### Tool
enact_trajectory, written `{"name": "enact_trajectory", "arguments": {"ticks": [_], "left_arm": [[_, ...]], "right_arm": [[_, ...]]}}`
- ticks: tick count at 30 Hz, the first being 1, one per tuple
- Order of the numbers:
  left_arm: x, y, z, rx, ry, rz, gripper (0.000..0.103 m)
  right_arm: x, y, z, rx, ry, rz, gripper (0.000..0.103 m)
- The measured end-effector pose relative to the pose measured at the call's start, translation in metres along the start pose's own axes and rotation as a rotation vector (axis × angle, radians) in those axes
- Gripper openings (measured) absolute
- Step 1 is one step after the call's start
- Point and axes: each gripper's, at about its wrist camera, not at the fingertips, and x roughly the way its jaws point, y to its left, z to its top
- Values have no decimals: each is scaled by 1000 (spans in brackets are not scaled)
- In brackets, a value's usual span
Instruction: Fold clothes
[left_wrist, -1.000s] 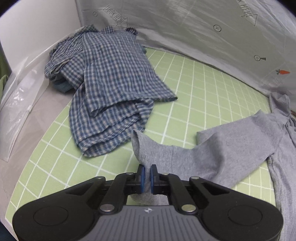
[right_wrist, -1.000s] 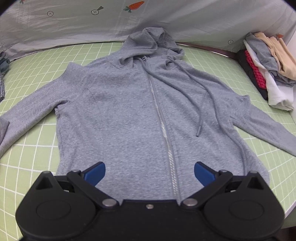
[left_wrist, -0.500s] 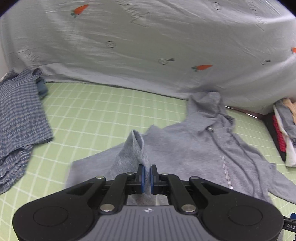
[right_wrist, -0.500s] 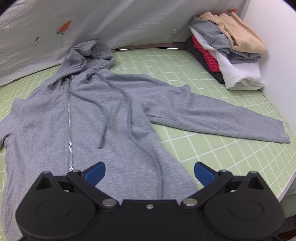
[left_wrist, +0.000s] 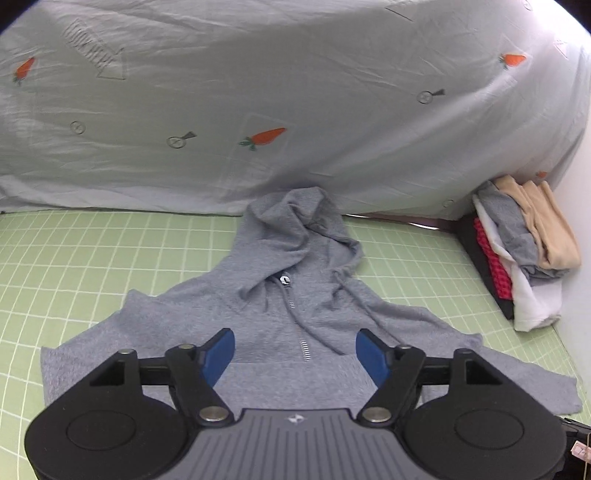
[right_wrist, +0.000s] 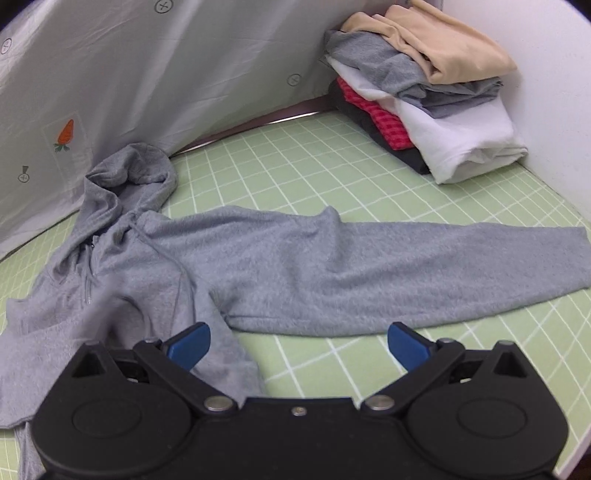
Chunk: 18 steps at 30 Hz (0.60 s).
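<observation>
On green mat (left_wrist: 92, 258): grey hoodie (left_wrist: 280, 332) zipped, one sleeve folded across | both jaws spread, empty

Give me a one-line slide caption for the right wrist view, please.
Open right gripper faces the grey hoodie's outstretched sleeve.

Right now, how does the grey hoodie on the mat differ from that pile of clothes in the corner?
The hoodie lies spread out flat, one sleeve stretched sideways; the pile of clothes is folded and stacked. The hoodie is a single grey garment; the pile mixes tan, grey, white, red and black pieces. The hoodie sits mid-mat with its hood against the backdrop sheet; the pile is tucked by the wall. Both rest on the green grid mat.
</observation>
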Motion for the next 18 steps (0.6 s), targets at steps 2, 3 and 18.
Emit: {"name": "enact_trajectory", "arguments": {"ticks": [2,3,18], "left_arm": [[4,22,-4,-66,15,37,88],[7,32,-6,-97,24,62,89],[31,106,-21,-234,80,230,103]], "right_arm": [[8,16,6,-43,-3,17,103],[13,24,9,-64,1,21,103],[46,119,3,-299,85,187,86]]}}
